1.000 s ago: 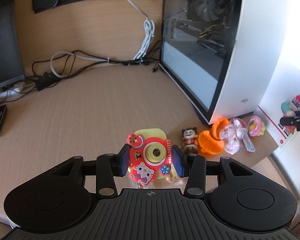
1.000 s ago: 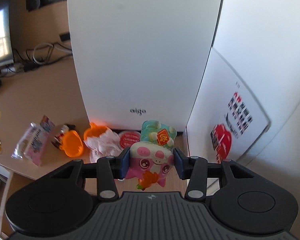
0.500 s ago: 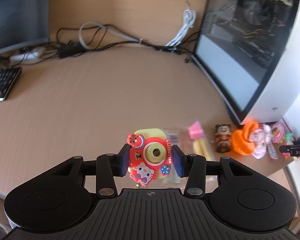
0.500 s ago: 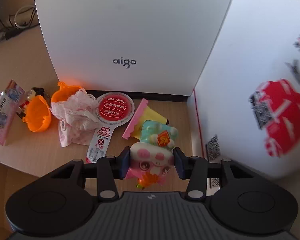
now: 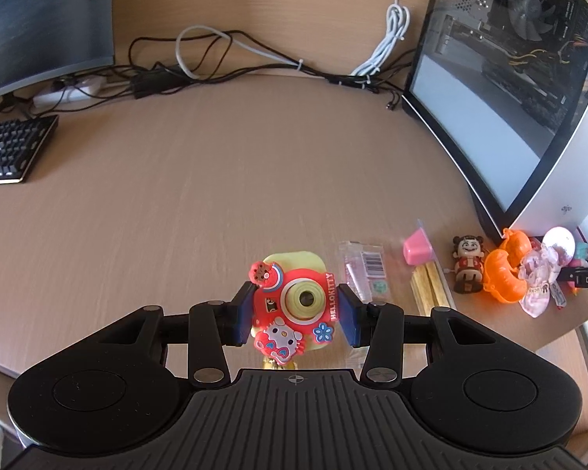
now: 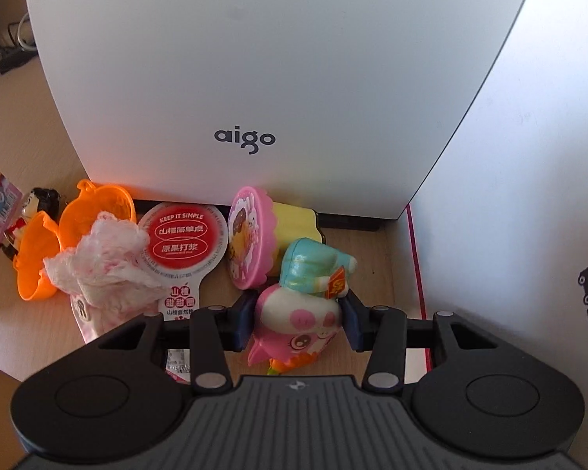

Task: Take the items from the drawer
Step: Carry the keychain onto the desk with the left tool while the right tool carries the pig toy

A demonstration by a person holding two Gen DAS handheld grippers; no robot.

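PC case [image 6: 254,78], white, fills the top of the right view; keep clear of it as you lower. Desk [image 5: 215,180]: bare wood at frame centre of the left view is your drop zone. Left gripper [image 5: 296,313] is clamped on the camera toy [image 5: 294,301], low centre; set it flat beside the wrapper [image 5: 362,270] before opening. Right gripper [image 6: 297,323] is clamped on the pig toy [image 6: 298,321], low centre; place it in front of the pink cup [image 6: 251,243]. Since a second ago both views sit closer to the desk, and the pig has tipped sideways.
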